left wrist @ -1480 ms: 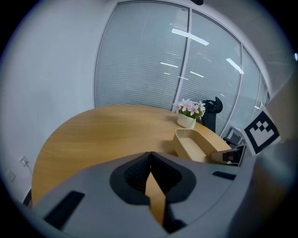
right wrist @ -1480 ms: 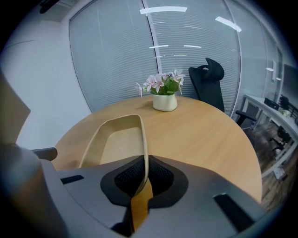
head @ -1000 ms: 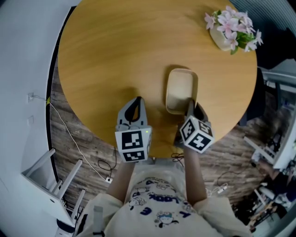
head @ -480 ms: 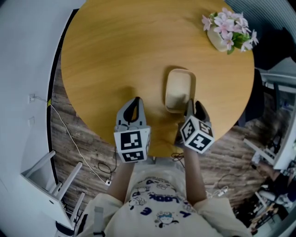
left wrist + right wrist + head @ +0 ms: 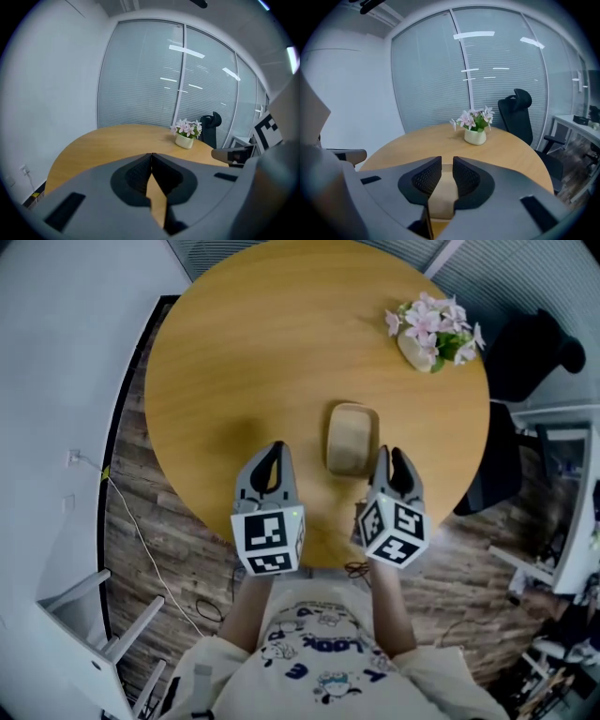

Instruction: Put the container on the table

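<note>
The beige container lies flat on the round wooden table, near its front edge. My right gripper hovers at the container's near right corner. Its jaws stand a narrow gap apart and hold nothing. In the right gripper view the container shows low down through the gap of the right gripper. My left gripper is over bare table left of the container, apart from it. In the left gripper view the left gripper has its tips touching and nothing between them.
A pot of pink flowers stands at the table's far right, also seen as the flower pot. A black office chair is beyond it. White furniture and a floor cable are on the left, a desk on the right.
The head view has risen and pulled back, so everything looks smaller. The right gripper has drawn slightly back from the container's near right corner. The container stays on the table.
</note>
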`<state>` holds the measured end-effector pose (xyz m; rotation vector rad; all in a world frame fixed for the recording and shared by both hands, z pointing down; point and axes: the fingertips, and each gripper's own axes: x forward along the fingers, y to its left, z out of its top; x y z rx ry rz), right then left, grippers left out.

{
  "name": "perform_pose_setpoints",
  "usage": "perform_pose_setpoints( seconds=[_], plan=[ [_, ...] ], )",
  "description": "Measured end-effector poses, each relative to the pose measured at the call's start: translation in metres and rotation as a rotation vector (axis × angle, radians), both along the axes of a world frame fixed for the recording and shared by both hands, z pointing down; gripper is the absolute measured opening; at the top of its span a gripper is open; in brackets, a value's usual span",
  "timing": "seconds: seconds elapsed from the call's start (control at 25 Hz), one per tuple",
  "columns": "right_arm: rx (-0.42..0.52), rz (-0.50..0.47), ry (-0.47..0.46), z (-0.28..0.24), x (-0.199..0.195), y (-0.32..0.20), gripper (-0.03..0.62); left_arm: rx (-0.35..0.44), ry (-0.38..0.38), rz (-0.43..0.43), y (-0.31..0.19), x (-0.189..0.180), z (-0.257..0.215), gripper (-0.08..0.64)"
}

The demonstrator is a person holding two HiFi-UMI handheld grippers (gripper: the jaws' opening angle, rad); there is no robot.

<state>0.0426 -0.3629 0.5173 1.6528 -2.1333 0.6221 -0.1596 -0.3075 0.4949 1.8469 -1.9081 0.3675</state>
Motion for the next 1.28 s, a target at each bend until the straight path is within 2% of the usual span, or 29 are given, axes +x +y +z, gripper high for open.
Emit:
perform_pose_setpoints(
  seconds=[0.2,0.6,0.92,1.28],
  plan=[
    [0.091,-0.047,-0.045,-0.042,-0.012,0.006,0.054,0.088,-0.015,-0.016,0.003,-0.002,-0.039,0.003],
    [0.233,-0.124,-0.074,-0.107,-0.031,0.01,0.046,0.224,-0.042,-0.036,0.009,-0.005,-0.1,0.003],
    [0.314,-0.159,-0.094,-0.138,-0.039,0.019,0.037,0.295,-0.061,-0.046,0.019,-0.009,-0.131,0.003],
    [0.355,-0.175,-0.116,-0.159,-0.041,0.026,0.034,0.345,-0.08,-0.046,0.026,-0.007,-0.154,0.003]
  ],
)
